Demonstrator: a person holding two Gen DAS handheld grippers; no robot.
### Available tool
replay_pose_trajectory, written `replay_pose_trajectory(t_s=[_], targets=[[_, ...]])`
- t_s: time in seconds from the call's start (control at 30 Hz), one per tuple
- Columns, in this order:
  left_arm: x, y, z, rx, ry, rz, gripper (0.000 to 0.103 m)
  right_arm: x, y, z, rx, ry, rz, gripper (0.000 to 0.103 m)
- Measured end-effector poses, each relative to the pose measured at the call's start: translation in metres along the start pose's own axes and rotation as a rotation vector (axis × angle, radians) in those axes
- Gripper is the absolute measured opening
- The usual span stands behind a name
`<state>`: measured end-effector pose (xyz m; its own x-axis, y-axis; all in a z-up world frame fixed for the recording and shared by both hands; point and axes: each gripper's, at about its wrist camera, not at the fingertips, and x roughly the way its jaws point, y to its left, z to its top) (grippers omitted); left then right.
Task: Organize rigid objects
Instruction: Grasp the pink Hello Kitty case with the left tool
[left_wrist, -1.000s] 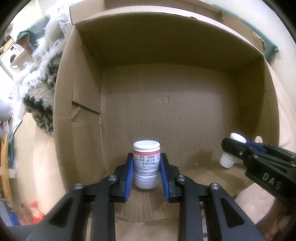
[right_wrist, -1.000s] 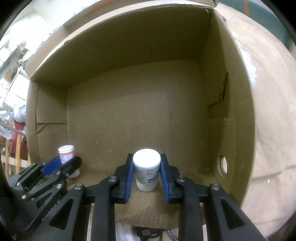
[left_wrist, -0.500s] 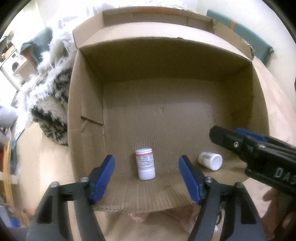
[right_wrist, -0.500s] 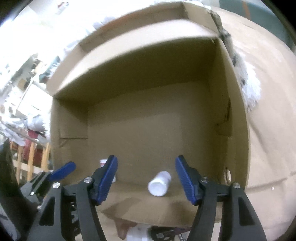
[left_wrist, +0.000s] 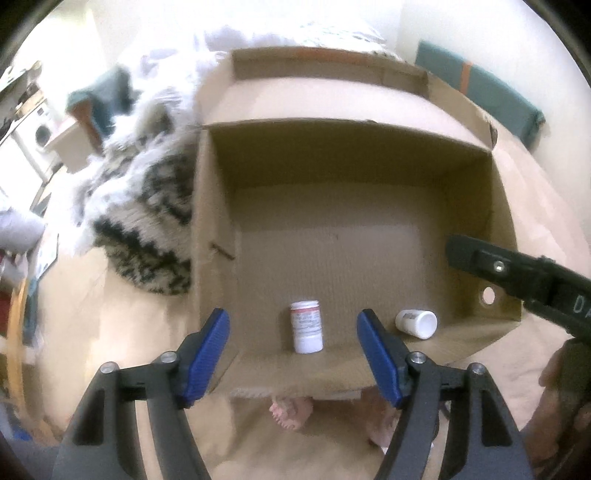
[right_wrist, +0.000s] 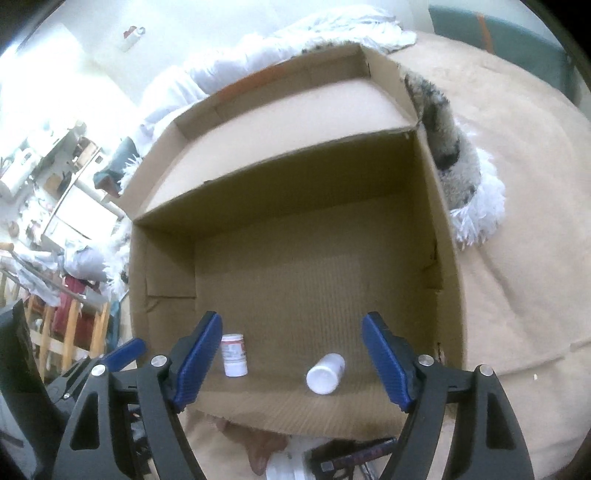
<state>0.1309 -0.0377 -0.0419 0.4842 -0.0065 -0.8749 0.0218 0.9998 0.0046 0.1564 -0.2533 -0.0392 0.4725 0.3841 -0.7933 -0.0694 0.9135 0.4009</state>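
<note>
A large open cardboard box rests on a beige bed cover. Inside, near its front edge, a white bottle with a red-banded label stands upright. A plain white bottle lies on its side to its right. My left gripper is open and empty, raised above the front edge, in line with the upright bottle. My right gripper is open and empty, above the lying bottle. The right gripper's arm also shows in the left wrist view.
A shaggy black-and-white throw lies against the box's side. A teal cushion is behind the box. A person's toes show below the box's front edge. Cluttered furniture stands at the left.
Both grippers opened and let go of their bottles, then pulled back and up out of the box. The left bottle stayed upright; the right bottle tipped onto its side.
</note>
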Motion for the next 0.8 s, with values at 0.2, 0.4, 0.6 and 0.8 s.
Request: replay_pose_trajectory(t_s=[0.2,0.4,0.6,0.8], targets=[[-0.018,0.036,-0.023,-0.119,0.016,-0.066,0.069,-0.018,0.003,-0.013,0.006,-0.008,0.005,0.083],[-0.015,0.054,-0.046,-0.161,0.073,-0.043,0.069,-0.03,0.0,-0.035,0.04,0.011,0.037,0.083],[0.029,0.061,-0.065,-0.228,0.272,-0.138,0.067,-0.037,-0.009,-0.06,0.093,0.047,0.052,0.083],[0.067,0.06,-0.074,-0.296,0.368,-0.185,0.05,-0.039,-0.025,-0.071,0.195,0.063,0.08,0.083]])
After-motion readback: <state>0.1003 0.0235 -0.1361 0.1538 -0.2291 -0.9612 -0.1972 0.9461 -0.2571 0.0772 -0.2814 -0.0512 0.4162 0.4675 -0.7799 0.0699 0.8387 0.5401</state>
